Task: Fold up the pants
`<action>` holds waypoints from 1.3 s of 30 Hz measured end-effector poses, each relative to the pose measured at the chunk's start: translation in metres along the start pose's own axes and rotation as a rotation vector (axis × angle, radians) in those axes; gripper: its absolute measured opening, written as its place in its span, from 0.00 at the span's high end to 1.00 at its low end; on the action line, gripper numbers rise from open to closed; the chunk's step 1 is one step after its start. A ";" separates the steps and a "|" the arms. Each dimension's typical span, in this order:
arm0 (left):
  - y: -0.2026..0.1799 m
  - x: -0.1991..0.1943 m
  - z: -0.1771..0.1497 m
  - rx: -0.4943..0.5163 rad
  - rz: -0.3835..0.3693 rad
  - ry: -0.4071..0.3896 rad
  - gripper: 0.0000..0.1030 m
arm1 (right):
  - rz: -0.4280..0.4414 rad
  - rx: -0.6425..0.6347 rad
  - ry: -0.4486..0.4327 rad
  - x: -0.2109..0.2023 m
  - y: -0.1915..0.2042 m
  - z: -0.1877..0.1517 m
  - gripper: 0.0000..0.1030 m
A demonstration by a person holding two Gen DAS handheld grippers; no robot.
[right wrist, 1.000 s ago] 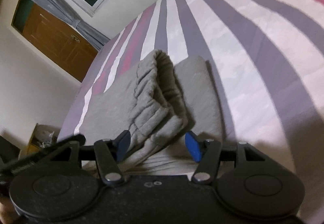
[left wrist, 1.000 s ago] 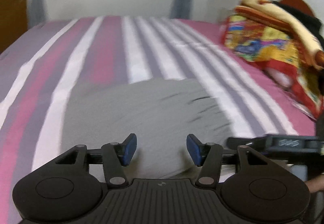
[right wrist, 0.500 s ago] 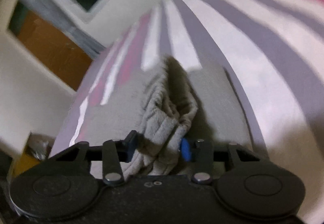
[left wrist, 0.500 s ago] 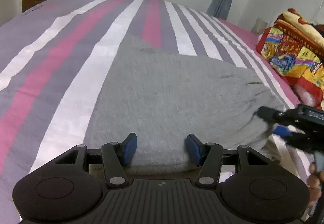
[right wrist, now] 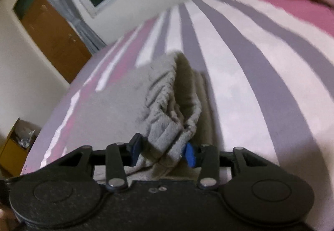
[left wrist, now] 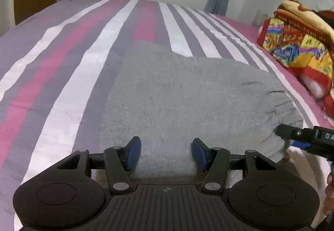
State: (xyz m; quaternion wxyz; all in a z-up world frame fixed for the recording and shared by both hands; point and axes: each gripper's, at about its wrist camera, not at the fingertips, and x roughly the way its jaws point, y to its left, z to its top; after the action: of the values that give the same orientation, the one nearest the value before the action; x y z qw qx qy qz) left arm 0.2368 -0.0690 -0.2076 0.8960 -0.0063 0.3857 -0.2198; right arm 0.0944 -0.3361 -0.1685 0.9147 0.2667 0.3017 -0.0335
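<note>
Right gripper (right wrist: 162,152) has just clamped the bunched waistband of the grey pants (left wrist: 187,101), ready to lift; left gripper (left wrist: 166,152) has dropped low over them, jaws apart, pants flat on striped bed (left wrist: 68,59)

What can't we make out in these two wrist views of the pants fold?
- Left wrist: near hem of the grey pants is hidden behind the left gripper body; whether its pads touch cloth is unclear.
- Left wrist: right gripper is cut off by the frame edge, its fingertips tucked behind the cloth.
- Right wrist: motion blur smears the bunched waistband; layer count is unreadable.
- Colourful blanket: print too blurred to read.
</note>
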 end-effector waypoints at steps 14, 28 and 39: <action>-0.001 -0.004 0.042 -0.010 0.000 -0.047 0.46 | -0.012 -0.381 -0.094 -0.020 0.078 0.032 0.55; -0.003 0.080 0.098 0.020 0.034 0.048 0.46 | -0.079 -0.368 0.057 0.010 0.046 0.026 0.68; -0.020 0.124 0.116 0.073 0.060 0.033 0.43 | -0.130 -0.485 0.038 0.077 0.070 0.069 0.70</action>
State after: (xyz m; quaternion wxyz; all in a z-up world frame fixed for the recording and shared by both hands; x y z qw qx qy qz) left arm 0.3848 -0.1544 -0.2074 0.8953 0.0415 0.3923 -0.2070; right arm 0.2101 -0.3032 -0.1330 0.9421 0.0200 0.3344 -0.0139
